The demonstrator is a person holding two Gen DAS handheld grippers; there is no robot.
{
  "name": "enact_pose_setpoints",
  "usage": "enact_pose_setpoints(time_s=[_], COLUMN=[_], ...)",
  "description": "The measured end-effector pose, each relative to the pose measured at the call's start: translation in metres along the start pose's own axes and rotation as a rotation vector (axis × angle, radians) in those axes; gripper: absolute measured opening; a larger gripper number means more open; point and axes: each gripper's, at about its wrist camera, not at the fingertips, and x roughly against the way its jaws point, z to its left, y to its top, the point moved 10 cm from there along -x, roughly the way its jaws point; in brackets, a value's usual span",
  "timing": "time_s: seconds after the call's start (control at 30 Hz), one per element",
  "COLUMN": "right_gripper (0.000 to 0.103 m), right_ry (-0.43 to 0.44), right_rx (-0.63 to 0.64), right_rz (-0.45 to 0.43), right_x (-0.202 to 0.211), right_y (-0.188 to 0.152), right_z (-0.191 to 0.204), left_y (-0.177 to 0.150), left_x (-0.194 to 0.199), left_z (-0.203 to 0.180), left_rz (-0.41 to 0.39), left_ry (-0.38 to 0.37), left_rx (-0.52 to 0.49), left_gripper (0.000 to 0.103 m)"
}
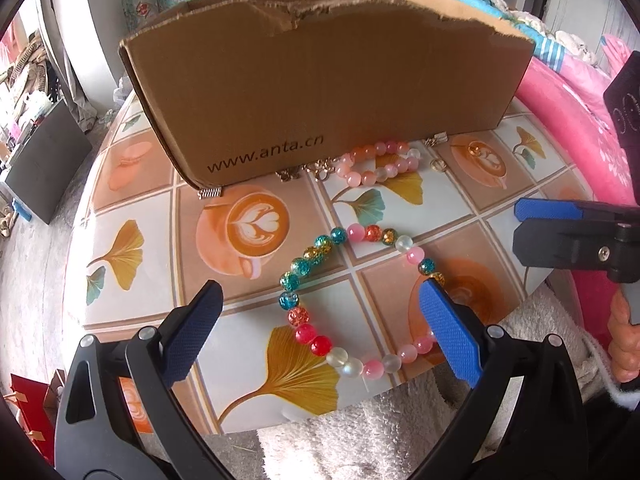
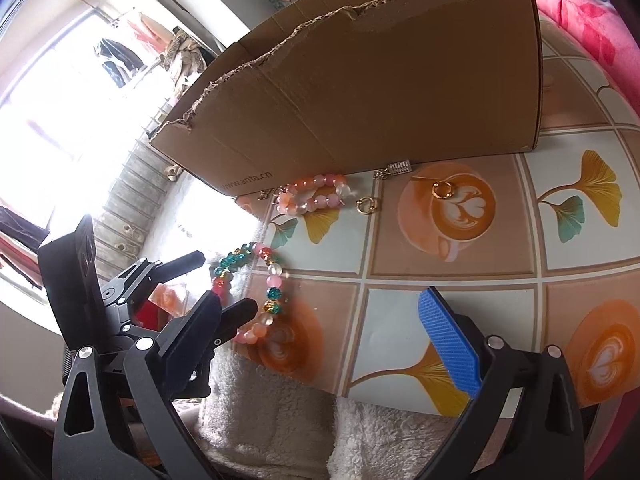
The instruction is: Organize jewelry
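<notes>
A multicolour bead necklace [image 1: 298, 266] lies in a loop on the tiled tablecloth [image 1: 140, 200]. My left gripper [image 1: 320, 336] is open just above the table's near edge, its fingers either side of the loop's near half, touching nothing. A pink bead bracelet [image 1: 380, 164] rests against the torn cardboard box [image 1: 320, 92], with a thin gold chain [image 1: 308, 170] beside it. My right gripper [image 2: 324, 336] is open and empty over bare tablecloth [image 2: 560, 240], right of the necklace [image 2: 272, 292]. Two gold rings [image 2: 442, 190] lie near the bracelet [image 2: 312, 196] and box [image 2: 380, 92].
Small silver charms [image 2: 398, 168] sit at the box's foot. A fluffy white cloth [image 1: 360, 432] hangs below the table's near edge. Pink bedding [image 1: 560, 100] borders the table on the right. A hand [image 1: 624, 344] holds the right gripper [image 1: 516, 226].
</notes>
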Motion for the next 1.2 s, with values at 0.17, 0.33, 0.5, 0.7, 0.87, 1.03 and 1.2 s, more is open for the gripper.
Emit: enact_pose_setpoints(time_s=[0.17, 0.33, 0.5, 0.7, 0.87, 1.03, 1.2], right_gripper=[0.082, 0.068, 0.056, 0.043, 0.035, 0.024, 0.018], right_ry=[0.013, 0.022, 0.016, -0.048, -0.100, -0.150, -0.176], right_rx=[0.054, 0.122, 0.186, 0.253, 0.305, 0.334, 0.336], right_rz=[-0.025, -0.016, 0.014, 0.040, 0.055, 0.070, 0.080], right_x=[0.004, -0.001, -0.013, -0.030, -0.039, -0.046, -0.051], right_y=[0.002, 0.005, 0.003, 0.003, 0.003, 0.001, 0.001], right_z=[0.015, 0.035, 0.055, 0.065, 0.068, 0.068, 0.068], left_y=[0.009, 0.007, 0.001, -0.008, -0.007, -0.004, -0.001], left_x=[0.023, 0.029, 0.023, 0.010, 0.005, 0.004, 0.003], left_z=[-0.003, -0.002, 0.008, 0.017, 0.016, 0.019, 0.023], left_rz=[-0.101, -0.125, -0.088, -0.024, -0.017, -0.015, -0.015], left_ry=[-0.034, -0.035, -0.022, -0.019, -0.012, 0.017, 0.028], left_rx=[-0.004, -0.019, 0.002, 0.014, 0.003, -0.011, -0.005], left_gripper=[0.092, 0.069, 0.052, 0.039, 0.038, 0.038, 0.040])
